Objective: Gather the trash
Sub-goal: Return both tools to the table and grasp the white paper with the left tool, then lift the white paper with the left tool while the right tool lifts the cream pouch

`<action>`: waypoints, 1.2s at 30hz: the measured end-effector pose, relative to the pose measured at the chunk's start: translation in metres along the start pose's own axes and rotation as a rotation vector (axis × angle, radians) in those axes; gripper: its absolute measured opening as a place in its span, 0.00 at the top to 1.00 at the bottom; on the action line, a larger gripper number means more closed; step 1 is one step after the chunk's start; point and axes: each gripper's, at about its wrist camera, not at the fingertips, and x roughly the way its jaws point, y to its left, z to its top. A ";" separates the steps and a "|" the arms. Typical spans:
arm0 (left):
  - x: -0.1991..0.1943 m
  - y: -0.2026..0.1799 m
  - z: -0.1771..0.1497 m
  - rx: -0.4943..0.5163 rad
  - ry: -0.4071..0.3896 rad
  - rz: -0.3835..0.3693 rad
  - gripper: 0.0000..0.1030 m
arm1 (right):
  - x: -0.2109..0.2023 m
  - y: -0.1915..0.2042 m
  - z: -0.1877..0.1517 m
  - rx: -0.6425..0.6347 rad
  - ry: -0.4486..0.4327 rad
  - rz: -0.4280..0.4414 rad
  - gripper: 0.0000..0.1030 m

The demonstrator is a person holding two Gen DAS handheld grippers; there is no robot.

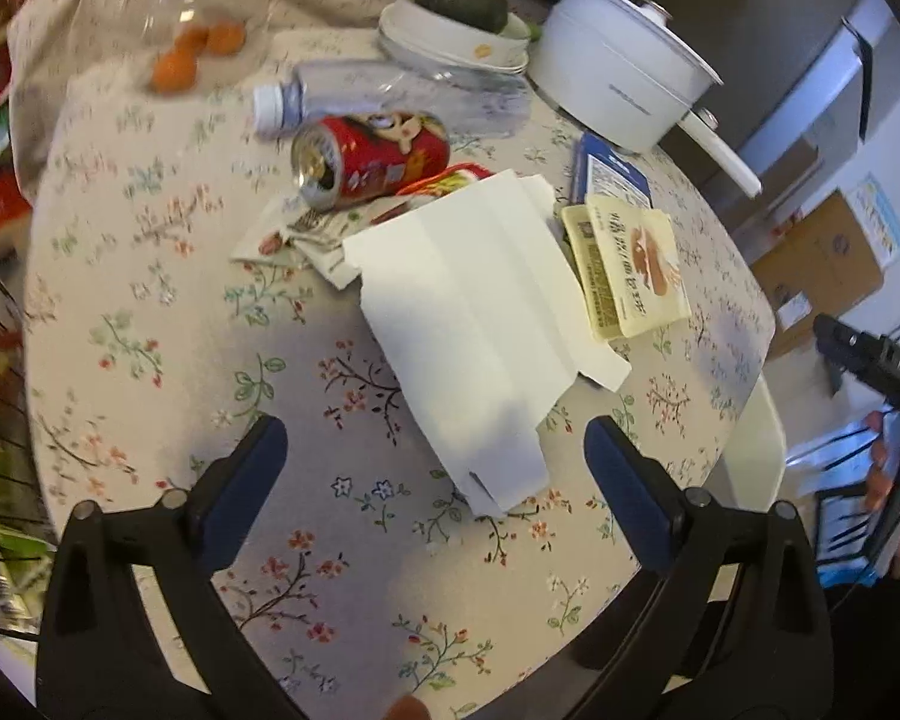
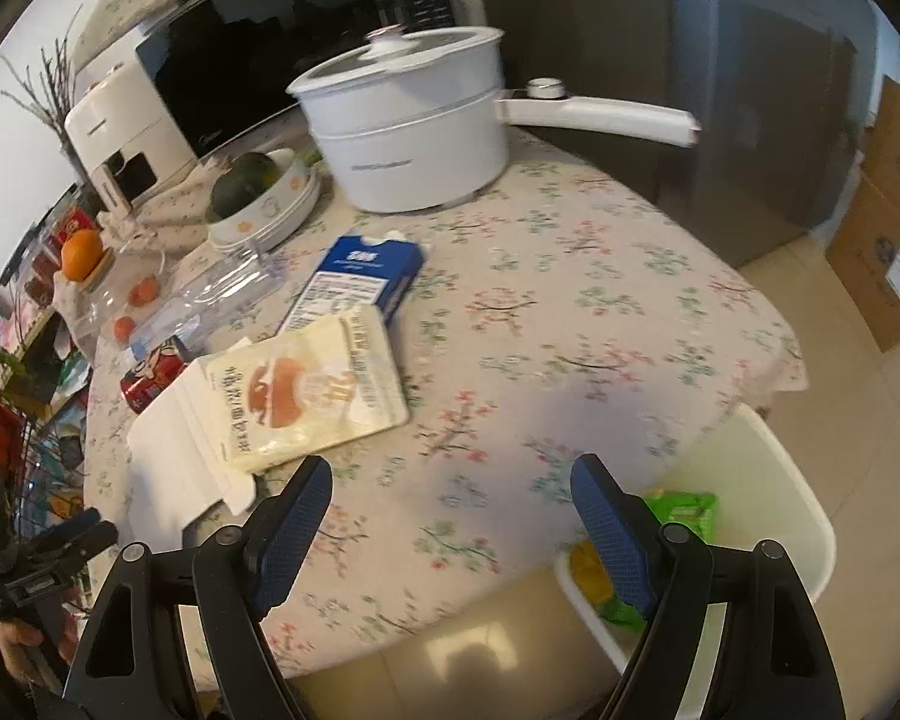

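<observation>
Trash lies on a round floral table (image 1: 168, 312): a flattened white carton (image 1: 474, 324), a red can (image 1: 372, 159) on its side, a clear plastic bottle (image 1: 354, 93), a cream food pouch (image 1: 627, 264), a blue carton (image 1: 615, 174) and crumpled wrappers (image 1: 306, 234). My left gripper (image 1: 435, 450) is open and empty, just before the white carton's near end. My right gripper (image 2: 450, 486) is open and empty over the table's near edge, right of the pouch (image 2: 312, 387) and white carton (image 2: 177, 456). A white bin (image 2: 768, 516) holding green and yellow wrappers stands below the table edge.
A white pot with a long handle (image 2: 414, 138), a bowl stack with a green squash (image 2: 264, 192), oranges (image 1: 192, 54), a microwave (image 2: 282, 54) and a white appliance (image 2: 120, 144) stand at the back. Cardboard boxes (image 2: 894, 222) sit on the floor right.
</observation>
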 end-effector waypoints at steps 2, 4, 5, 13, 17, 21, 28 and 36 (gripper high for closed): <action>0.006 0.005 -0.001 -0.031 0.008 -0.038 0.14 | 0.007 0.009 0.001 -0.018 0.011 0.000 0.19; 0.013 0.009 -0.002 -0.066 0.018 -0.081 0.18 | 0.014 0.015 0.001 -0.033 0.022 -0.004 0.19; 0.016 0.011 -0.003 -0.084 0.023 -0.099 0.20 | 0.016 0.017 0.001 -0.038 0.026 -0.004 0.19; 0.032 0.015 -0.005 -0.155 0.040 -0.192 0.47 | 0.021 0.020 -0.001 -0.050 0.040 -0.016 0.19; 0.032 0.011 -0.004 -0.158 0.041 -0.189 0.82 | 0.023 0.017 -0.001 -0.049 0.047 -0.024 0.19; 0.022 0.005 0.001 -0.135 0.038 -0.186 0.92 | 0.023 0.014 -0.001 -0.045 0.046 -0.026 0.19; -0.027 -0.012 0.008 -0.094 -0.053 -0.177 0.99 | 0.024 0.017 -0.003 -0.045 0.056 -0.019 0.19; -0.093 -0.016 0.016 -0.054 -0.259 -0.147 0.99 | 0.038 0.028 -0.001 -0.077 0.081 -0.016 0.19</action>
